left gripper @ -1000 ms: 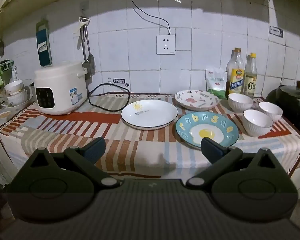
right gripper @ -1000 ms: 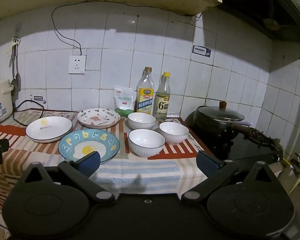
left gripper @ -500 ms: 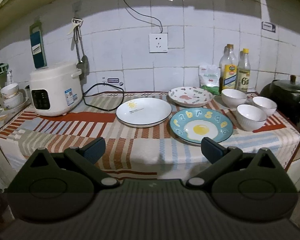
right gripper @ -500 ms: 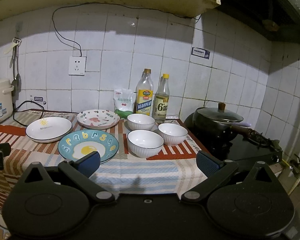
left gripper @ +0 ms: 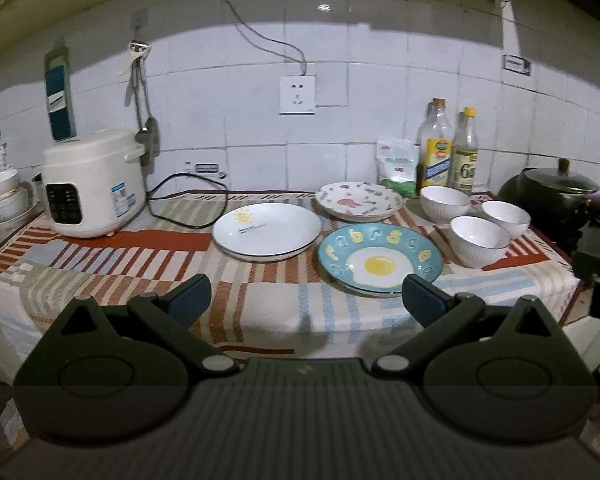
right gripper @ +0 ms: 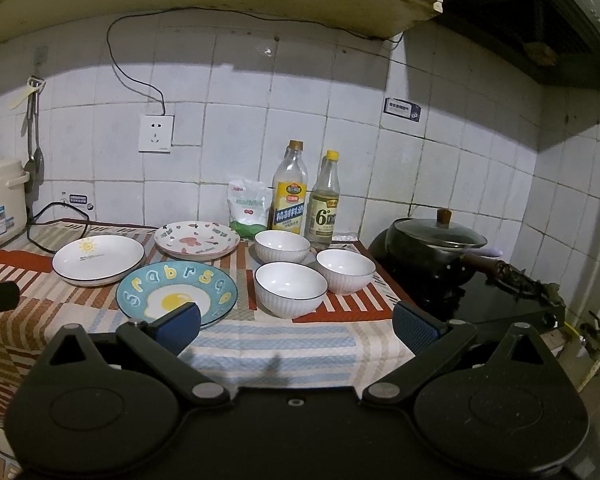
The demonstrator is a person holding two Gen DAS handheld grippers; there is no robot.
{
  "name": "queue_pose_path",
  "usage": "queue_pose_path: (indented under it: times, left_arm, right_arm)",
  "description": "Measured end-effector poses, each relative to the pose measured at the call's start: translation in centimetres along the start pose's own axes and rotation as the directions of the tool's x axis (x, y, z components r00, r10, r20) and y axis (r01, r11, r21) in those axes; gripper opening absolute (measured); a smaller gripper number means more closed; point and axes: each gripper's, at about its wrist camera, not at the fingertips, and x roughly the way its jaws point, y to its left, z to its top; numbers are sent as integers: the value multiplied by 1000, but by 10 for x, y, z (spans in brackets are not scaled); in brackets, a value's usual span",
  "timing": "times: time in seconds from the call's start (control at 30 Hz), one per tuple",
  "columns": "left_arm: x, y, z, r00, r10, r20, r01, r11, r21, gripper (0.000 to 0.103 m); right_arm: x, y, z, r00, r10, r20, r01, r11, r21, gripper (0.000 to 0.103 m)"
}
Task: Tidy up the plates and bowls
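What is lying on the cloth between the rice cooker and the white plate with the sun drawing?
A black power cord loops there on the striped cloth, between the rice cooker and the sun plate; the left wrist view shows it.

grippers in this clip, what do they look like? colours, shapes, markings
Both match: the left gripper and right gripper have matte black bodies with two round housings, angled black finger links on silver pivot pins, and blue textured pads. The left body is ribbed. No cables, markings or sleeves visible.

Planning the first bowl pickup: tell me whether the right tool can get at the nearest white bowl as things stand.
Probably yes. The right tool is open and empty, and the nearest white bowl sits straight ahead near the counter's front edge, with only bare tablecloth between them.
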Motion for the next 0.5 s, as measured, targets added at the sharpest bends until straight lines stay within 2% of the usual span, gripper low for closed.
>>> queue_pose_path:
  times: [0.17, 0.5]
  left_arm:
    - [-4, 3, 1, 998, -63, 13, 64, 998, -26, 103]
    - [1, -4, -3, 1000, -24, 13, 24, 1000, 6, 103]
  right_arm:
    - [1, 5, -3, 1000, 10, 3, -10, 1000, -15, 103]
    - [5, 8, -5, 1000, 21, -1, -21, 1000, -23, 103]
